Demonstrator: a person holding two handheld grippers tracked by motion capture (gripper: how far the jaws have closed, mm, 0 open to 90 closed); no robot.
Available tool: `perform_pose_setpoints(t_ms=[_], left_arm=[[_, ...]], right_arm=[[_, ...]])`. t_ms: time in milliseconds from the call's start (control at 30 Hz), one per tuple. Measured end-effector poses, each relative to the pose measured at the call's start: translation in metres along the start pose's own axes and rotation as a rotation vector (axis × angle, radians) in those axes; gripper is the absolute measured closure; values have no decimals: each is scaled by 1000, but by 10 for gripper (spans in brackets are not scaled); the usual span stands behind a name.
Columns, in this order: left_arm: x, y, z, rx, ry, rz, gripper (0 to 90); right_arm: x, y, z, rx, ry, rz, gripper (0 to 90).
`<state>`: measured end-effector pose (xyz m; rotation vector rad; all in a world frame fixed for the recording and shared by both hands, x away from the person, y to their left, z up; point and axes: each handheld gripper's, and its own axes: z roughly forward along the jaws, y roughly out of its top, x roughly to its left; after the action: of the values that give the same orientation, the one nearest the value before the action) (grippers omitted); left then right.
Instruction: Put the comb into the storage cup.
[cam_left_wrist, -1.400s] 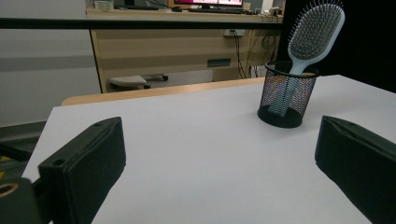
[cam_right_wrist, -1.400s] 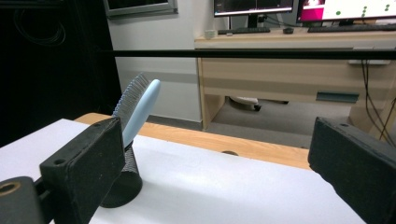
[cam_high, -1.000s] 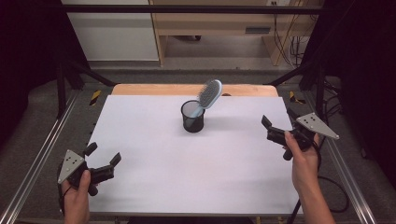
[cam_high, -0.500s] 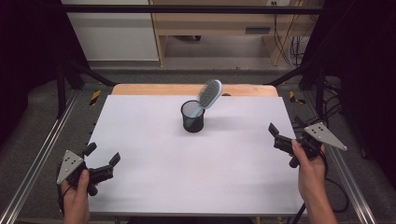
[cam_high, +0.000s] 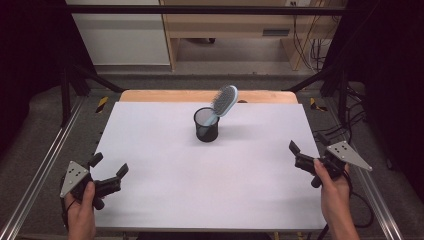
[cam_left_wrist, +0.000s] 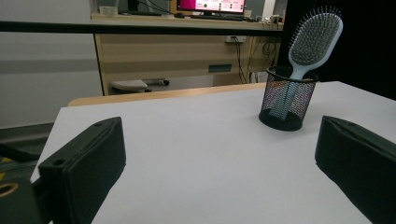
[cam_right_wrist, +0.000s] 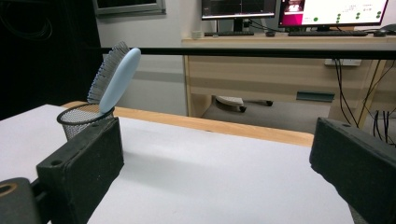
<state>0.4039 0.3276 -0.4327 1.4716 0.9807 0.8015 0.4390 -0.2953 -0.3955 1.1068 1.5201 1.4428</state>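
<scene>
Hairbrush tilted in mesh cup, well apart from both spread-jawed grippers.

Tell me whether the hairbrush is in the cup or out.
In. The hairbrush stands handle-down in the mesh cup, head leaning over the rim.

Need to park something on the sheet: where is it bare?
Bare: the wide near half between the left gripper and right gripper, and both flanks of the mesh cup. Tightest: the far middle, where the hairbrush leans out of the cup towards the wooden edge.
</scene>
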Motion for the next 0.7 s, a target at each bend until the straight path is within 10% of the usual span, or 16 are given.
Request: perform_pose_setpoints(t_ms=[700], left_arm=[[3, -3, 1, 10, 15, -7, 20]], right_arm=[[1, -30, -5, 14, 15, 12, 29]])
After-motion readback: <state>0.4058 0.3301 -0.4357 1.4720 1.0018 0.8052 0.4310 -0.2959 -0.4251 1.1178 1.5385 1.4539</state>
